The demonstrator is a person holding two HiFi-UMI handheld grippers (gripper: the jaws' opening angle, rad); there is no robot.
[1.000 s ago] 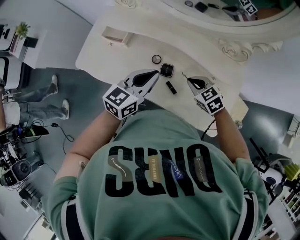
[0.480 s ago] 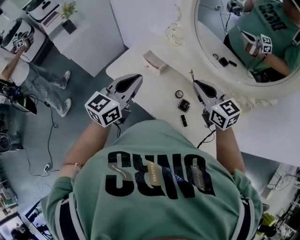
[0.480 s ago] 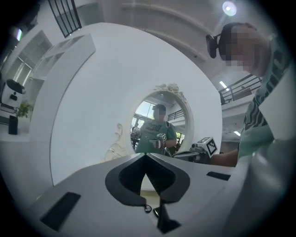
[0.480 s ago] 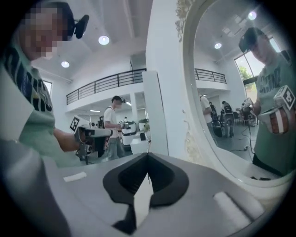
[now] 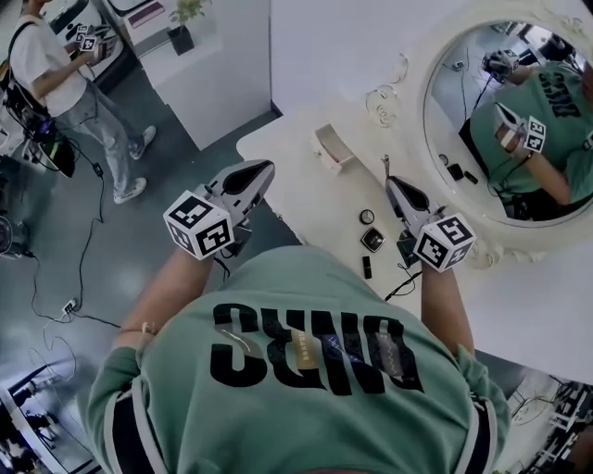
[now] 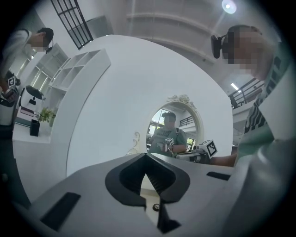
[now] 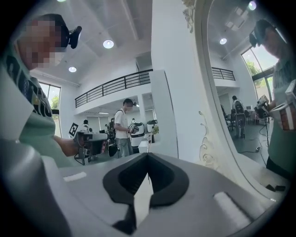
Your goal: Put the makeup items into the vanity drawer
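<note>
A round compact (image 5: pixel 368 217), a square dark compact (image 5: pixel 372 240) and a dark lipstick (image 5: pixel 367 267) lie on the cream vanity table (image 5: pixel 296 190), close in front of me. My right gripper (image 5: pixel 389 181) (image 7: pixel 147 155) hovers just right of them, jaws together on a thin stick (image 5: pixel 385 161) (image 7: pixel 148 178) that pokes out past the tips. My left gripper (image 5: pixel 266 166) (image 6: pixel 146 157) is over the table's front left edge, shut and with nothing in it. A small open cream drawer box (image 5: pixel 332 146) sits further back on the tabletop.
An oval mirror (image 5: pixel 510 120) in an ornate frame stands at the table's right and reflects me. Another person (image 5: pixel 56 69) stands on the grey floor at the far left, with cables (image 5: pixel 79 278) trailing nearby. A white cabinet with a plant (image 5: pixel 185 14) is behind.
The head view has swung, so the mirror shows more fully. My left gripper has drawn away from the makeup items toward the table's left edge. The right gripper still holds the thin stick.
</note>
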